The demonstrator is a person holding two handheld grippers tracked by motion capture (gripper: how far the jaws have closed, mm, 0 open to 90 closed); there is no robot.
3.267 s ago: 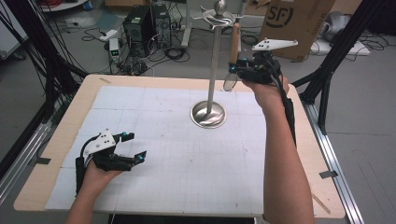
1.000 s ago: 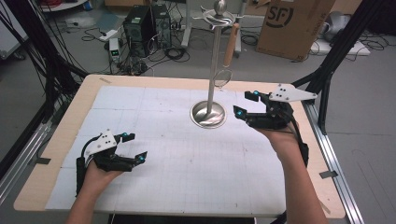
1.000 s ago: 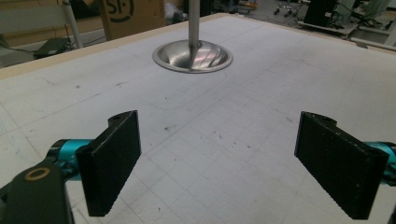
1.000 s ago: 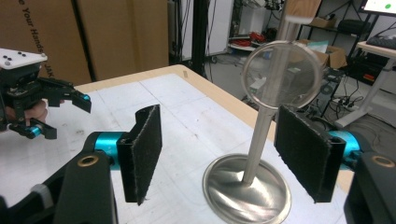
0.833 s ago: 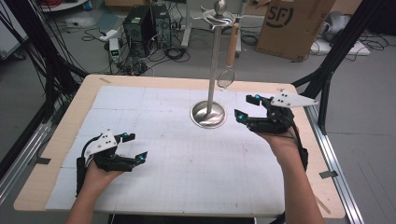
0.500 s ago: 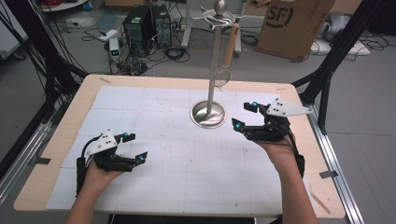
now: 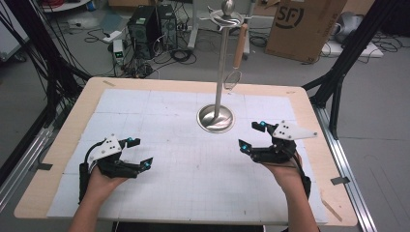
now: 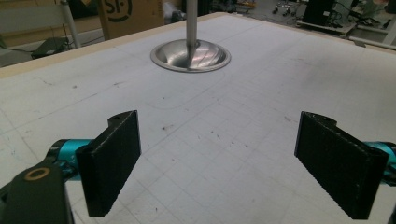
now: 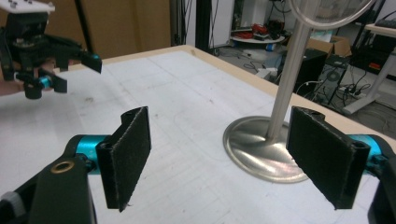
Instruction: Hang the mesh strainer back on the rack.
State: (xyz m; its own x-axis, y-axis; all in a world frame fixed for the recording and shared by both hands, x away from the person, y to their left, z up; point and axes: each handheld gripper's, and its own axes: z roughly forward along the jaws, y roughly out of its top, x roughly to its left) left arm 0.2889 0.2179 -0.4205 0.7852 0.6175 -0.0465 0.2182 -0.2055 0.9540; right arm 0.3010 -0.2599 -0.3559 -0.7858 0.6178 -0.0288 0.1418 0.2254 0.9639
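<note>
Strainer (image 7: pixel 234 76): a small wire strainer with a wooden handle hangs from a hook at the top of the stand, bowl down, clear of the worktop, just right of the pole and over the far middle of the worktop; no gripper touches it. In the right gripper view its wire rim (image 9: pixel 327 11) shows at the top edge.
Stand (image 7: pixel 223 63): a slim metal pole, upright, rising from a round shiny base (image 7: pixel 215 117) that sits on the mat, far of centre. The base also shows in the left gripper view (image 8: pixel 190 55) and in the right gripper view (image 9: pixel 261 149).
Right gripper (image 7: pixel 251 135): held low over the right side of the mat, right and near of the base, well below the strainer. Its jaws have just been opening and now stand wide, with nothing between them; the right gripper view (image 9: pixel 219 158) shows bare mat and the base in the gap.
Left gripper (image 7: pixel 139 152): low over the near left of the mat, well apart from the stand. Jaws wide, nothing between them; in the left gripper view (image 8: pixel 217 163) there is bare mat in the gap. It also appears far off at the top left of the right gripper view (image 9: pixel 51 60).
Mat (image 7: pixel 183 164): white, gridded, with faint marks, covering most of the worktop.
Worktop (image 7: pixel 58 159): pale wood, its border showing all round the mat.
Beyond: a cardboard box (image 7: pixel 304 24) on the floor far right, cables and computer cases (image 7: pixel 150 24) far left.
</note>
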